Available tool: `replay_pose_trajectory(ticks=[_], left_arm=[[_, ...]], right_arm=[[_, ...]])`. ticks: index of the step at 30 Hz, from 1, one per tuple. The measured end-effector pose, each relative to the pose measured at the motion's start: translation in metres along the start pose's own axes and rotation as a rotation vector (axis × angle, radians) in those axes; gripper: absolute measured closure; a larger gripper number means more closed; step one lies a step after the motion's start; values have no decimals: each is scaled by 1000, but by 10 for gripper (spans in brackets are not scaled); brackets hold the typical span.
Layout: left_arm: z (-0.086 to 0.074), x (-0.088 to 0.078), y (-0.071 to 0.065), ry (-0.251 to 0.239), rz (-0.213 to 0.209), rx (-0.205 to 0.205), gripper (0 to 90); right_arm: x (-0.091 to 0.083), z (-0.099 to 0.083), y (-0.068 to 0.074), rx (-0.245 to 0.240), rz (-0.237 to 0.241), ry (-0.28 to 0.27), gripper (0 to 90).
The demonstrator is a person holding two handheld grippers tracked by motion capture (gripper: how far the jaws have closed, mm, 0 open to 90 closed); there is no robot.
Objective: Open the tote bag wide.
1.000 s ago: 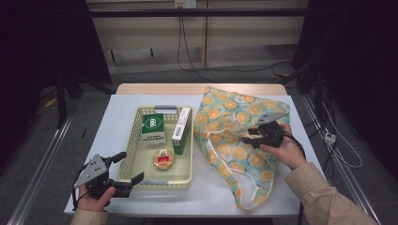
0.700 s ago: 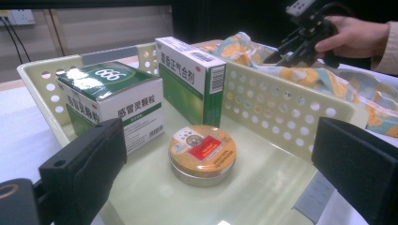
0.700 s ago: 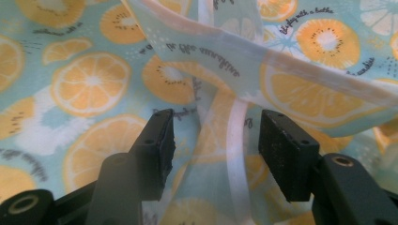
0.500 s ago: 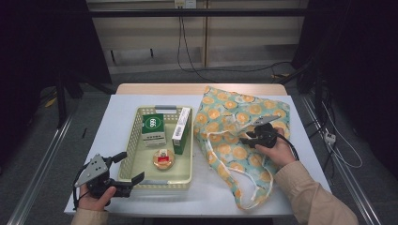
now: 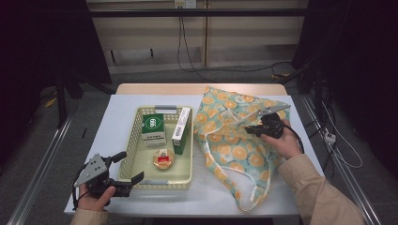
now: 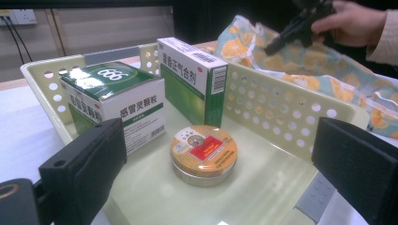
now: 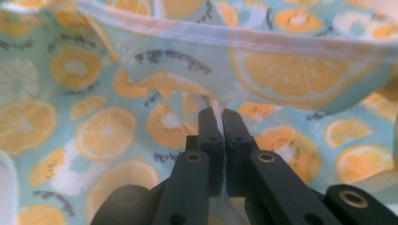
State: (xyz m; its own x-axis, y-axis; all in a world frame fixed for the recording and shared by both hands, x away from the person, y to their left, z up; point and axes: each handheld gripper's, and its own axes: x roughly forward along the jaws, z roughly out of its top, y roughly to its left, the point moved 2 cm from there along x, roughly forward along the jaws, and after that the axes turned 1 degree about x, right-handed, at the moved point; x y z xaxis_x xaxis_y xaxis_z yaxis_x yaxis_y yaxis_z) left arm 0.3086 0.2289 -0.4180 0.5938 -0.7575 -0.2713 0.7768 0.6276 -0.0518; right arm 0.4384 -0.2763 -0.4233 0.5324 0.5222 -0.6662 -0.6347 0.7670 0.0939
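A dim room with shelving and loose cables at the back frames a white-topped desk (image 5: 117, 126), and on it we have our two claws well apart. Our right claw (image 7: 219, 119) has just been closing, and in the right gripper view its jaws now stand pressed together on a thin fold of the orange-print fabric bag (image 5: 234, 145), pinched close to its white-trimmed edge. The bag lies spread on the right half of the desk, just beside the pale yellow basket (image 5: 129, 154).

The pinch looks shallow to us: if we lift or pull sharply, the slippery cloth could slide out. We may also have caught both layers, in which case the mouth would stay shut instead of opening.

Our left claw (image 5: 126, 168) hangs open and empty at the basket's near corner, jaws wide. The basket holds a round tin (image 6: 203, 152), a green-and-white box (image 6: 115, 101) and a taller green carton (image 6: 192, 77) standing on edge. A careless drag of the bag could nudge the basket and tip that carton onto the tin.
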Motion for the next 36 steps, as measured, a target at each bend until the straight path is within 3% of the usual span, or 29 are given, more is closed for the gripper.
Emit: replay_pose_trajectory(ticks=[8,16,23,32,36], left_arm=[[5,-1,-1,-5,-1,2,33],[12,0,-2,-3,1,-2,33],[23,3,-4,3,-14,-21,32],[40,10,0,17,-20,-64,30],[50,20,-2,41,-45,-42,30]], right_arm=[[-25,34,0,-10,-12,-36,898],[-25,58,-3,17,-8,-38,899],[-18,68,11,-6,9,-10,900],[-25,74,3,33,-3,-36,900],[-25,73,5,31,-5,-30,900]])
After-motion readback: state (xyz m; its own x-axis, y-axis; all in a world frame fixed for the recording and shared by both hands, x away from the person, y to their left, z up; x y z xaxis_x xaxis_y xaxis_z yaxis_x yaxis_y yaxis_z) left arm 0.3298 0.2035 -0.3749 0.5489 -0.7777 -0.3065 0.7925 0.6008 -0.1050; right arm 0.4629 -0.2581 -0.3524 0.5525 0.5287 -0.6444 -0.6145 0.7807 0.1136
